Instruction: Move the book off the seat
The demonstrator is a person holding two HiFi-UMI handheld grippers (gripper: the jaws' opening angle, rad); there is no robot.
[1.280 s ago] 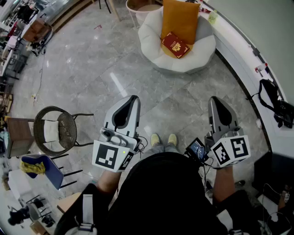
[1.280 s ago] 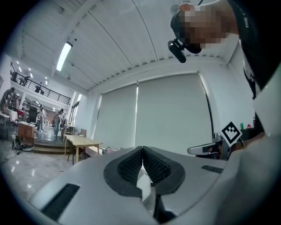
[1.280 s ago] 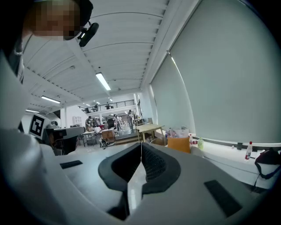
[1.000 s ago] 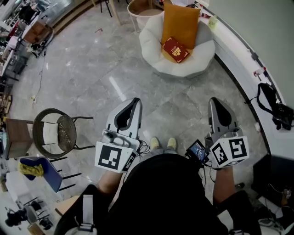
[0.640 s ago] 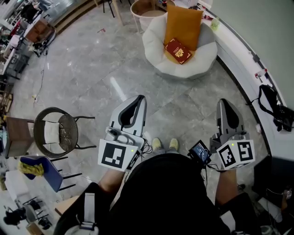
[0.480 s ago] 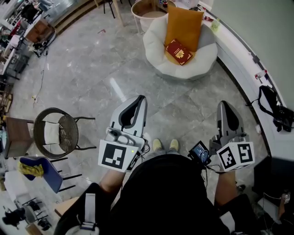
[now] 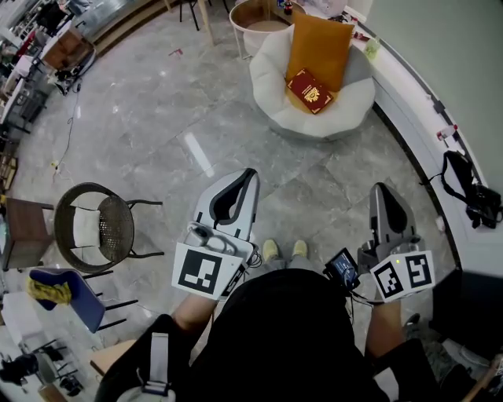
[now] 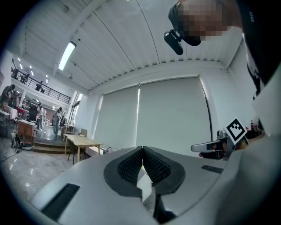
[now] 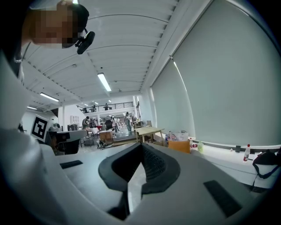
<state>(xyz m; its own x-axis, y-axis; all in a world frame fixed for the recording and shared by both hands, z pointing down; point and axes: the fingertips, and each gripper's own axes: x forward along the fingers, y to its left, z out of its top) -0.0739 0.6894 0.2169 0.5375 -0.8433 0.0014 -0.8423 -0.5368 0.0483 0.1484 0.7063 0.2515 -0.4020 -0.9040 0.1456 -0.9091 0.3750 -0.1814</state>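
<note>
A red book [image 7: 310,89] with a gold emblem lies on the round white seat [image 7: 292,118], its far end resting against an upright orange cushion [image 7: 320,42]. Both grippers are held level in front of the person, far short of the seat. My left gripper [image 7: 250,175] is shut with nothing between its jaws, and in the left gripper view its ribbed pads [image 8: 131,165] meet at the tip. My right gripper [image 7: 382,189] is also shut and empty. In the right gripper view the cushion [image 9: 178,146] shows far off, past the closed jaws.
A round wicker chair [image 7: 102,228] stands at the left, with a blue chair carrying a yellow cloth [image 7: 49,288] below it. A round side table [image 7: 263,14] sits behind the seat. A white curved ledge [image 7: 413,110] runs along the right wall, with a black bag [image 7: 470,190] on it.
The person has stepped a little along the floor, so both grippers sit slightly further right in the head view. Both stay shut and empty. The book has not moved on the seat.
</note>
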